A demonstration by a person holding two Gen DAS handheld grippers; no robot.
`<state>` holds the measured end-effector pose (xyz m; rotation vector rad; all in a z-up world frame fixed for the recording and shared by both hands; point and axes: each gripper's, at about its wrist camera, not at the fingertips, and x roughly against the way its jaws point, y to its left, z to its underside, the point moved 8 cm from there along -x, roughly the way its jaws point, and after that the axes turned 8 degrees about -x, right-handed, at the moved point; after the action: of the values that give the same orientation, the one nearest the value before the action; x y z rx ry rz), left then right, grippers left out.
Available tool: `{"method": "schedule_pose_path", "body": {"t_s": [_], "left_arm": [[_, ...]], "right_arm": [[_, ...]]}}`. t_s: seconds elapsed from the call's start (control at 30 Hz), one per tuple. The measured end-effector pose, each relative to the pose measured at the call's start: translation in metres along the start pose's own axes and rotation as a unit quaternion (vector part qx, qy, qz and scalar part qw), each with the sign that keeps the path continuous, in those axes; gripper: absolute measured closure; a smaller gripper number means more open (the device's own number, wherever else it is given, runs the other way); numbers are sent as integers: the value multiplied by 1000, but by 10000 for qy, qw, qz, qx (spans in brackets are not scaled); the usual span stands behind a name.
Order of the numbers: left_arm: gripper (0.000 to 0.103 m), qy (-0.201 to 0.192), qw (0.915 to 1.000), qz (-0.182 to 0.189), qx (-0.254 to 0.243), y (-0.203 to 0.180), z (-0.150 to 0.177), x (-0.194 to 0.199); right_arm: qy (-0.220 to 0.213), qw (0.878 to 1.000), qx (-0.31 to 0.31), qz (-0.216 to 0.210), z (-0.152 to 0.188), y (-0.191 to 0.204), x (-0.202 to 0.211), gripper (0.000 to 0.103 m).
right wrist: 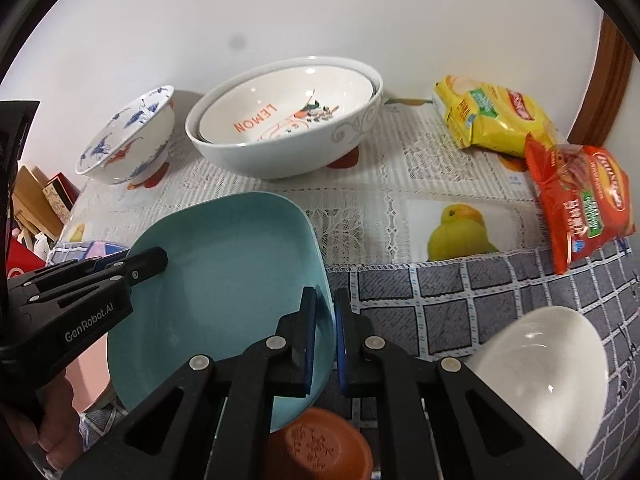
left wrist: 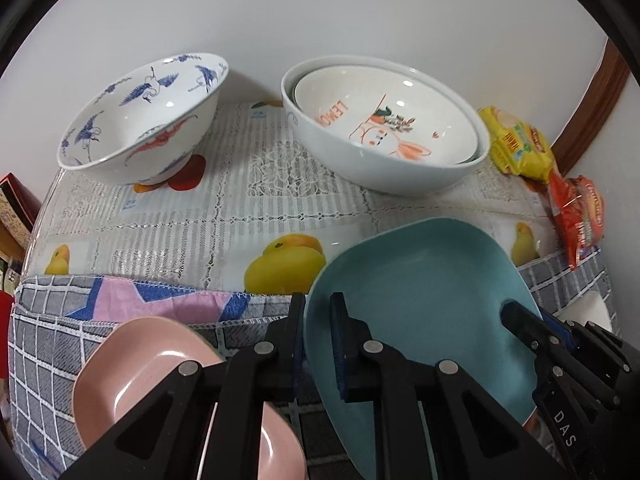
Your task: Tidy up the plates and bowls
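Note:
A square teal plate [left wrist: 420,280] sits tilted over the grey checked cloth, held from both sides. My left gripper [left wrist: 318,310] is shut on its left rim, one pad inside the plate and one outside. My right gripper [right wrist: 326,302] is shut on the opposite rim in the same way. In the right wrist view the teal plate [right wrist: 224,248] partly covers a terracotta dish [right wrist: 320,448] below it. A pink plate [left wrist: 160,380] lies to the left on the cloth. A white bowl [right wrist: 540,380] lies to the right.
At the back by the wall stand a blue-and-white crane bowl [left wrist: 140,120] and a LEMON bowl nested in a larger white bowl [left wrist: 384,120]. Yellow [right wrist: 492,116] and red [right wrist: 580,200] snack packets lie at the right. Boxes sit beyond the table's left edge [right wrist: 40,188].

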<state>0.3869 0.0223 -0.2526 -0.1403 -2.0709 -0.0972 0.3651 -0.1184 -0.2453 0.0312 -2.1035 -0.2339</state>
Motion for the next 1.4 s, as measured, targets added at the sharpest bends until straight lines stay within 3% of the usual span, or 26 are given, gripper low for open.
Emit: {"method": "schedule_pose_path", "body": {"t_s": [0.4,0.83,1.4], "left_arm": [[91,-366,9993,103,-48,-16,1,58],[91,-570,9982,174,-97,-27,26,113],[91,-681,9977,10,-59,-5,52,150]], "right_arm": [[-327,9994,-118,-52,5,-1,64,95],[-651,9976,-201,-78,24,1,132,97],[-800,9967,-64,-151,48,31,163,96]]}}
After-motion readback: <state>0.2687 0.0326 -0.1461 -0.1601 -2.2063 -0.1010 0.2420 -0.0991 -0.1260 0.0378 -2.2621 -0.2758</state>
